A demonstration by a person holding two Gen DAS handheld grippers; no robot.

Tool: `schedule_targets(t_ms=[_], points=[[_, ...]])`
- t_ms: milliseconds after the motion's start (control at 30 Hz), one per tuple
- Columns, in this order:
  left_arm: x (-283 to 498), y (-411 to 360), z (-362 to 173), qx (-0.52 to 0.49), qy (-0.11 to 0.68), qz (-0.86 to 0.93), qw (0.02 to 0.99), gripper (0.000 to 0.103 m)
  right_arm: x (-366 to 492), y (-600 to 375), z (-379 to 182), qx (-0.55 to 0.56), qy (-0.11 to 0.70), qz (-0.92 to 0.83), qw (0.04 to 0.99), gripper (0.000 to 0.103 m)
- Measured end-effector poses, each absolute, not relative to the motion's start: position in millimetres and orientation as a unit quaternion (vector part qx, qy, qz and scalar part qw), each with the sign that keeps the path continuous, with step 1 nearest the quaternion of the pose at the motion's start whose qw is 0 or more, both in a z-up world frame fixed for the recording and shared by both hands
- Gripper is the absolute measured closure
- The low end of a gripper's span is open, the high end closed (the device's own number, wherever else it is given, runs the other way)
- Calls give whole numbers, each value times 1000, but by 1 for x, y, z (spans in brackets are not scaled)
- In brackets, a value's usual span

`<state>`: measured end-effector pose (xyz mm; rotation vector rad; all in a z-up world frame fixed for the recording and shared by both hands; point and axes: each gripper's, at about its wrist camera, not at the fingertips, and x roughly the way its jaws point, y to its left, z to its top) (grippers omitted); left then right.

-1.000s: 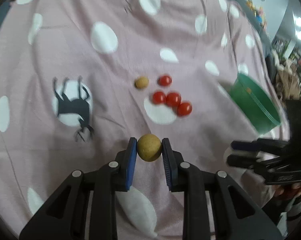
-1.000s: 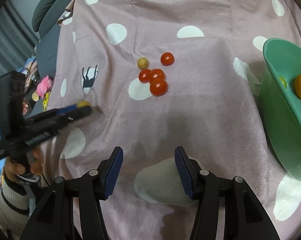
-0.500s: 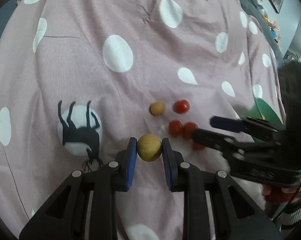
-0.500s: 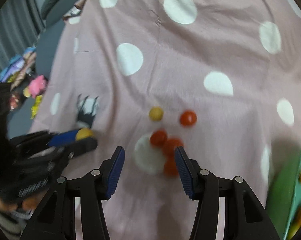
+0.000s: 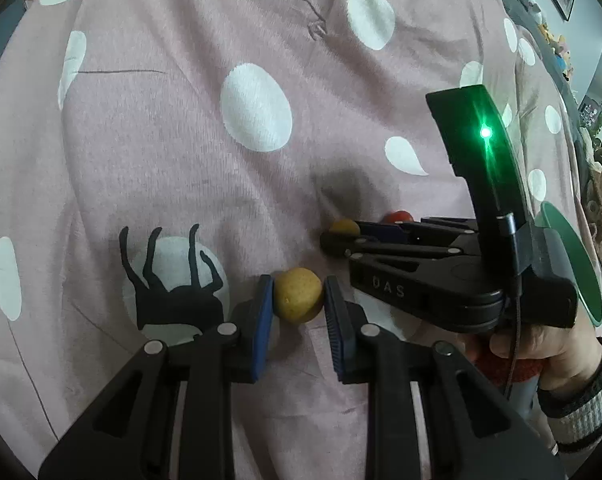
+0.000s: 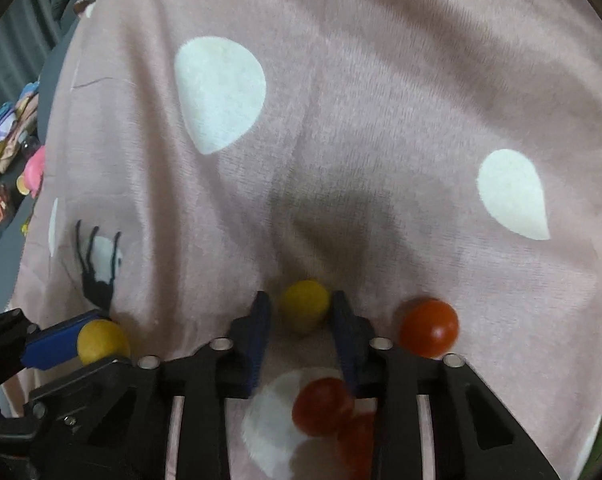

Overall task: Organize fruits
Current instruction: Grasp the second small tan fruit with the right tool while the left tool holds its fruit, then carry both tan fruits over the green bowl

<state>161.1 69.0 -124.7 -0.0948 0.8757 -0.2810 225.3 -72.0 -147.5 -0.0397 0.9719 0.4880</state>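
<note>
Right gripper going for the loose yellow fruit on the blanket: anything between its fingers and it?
Nothing visible. The yellow fruit sits on the blanket right between the open fingers of the right gripper. Red tomatoes lie outside and behind the right finger, not in the gap.

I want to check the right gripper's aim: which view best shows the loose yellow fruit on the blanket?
The right wrist view: the loose yellow fruit sits unobstructed between the open right gripper's fingers. In the left wrist view it peeks out only partly behind that gripper.

Two yellow fruits [image 5: 299, 294] [image 6: 304, 309] — round; red tomatoes [image 6: 429, 327] clustered on cloth.
</note>
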Motion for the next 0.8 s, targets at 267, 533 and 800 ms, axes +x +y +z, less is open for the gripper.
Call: schedule_targets(t_ms=[267,533,800], points=[[157,66,-120,-43,424,-132,895,79,194,-89,-122,-10,436,227,871,76],[128,58,-112,-39,425,-135,894,79,134,-117,-85,3,411,235,881,76],[96,46,-106,-33,429,-141,891,79,96,-141,-77,27,403,232,885,76]])
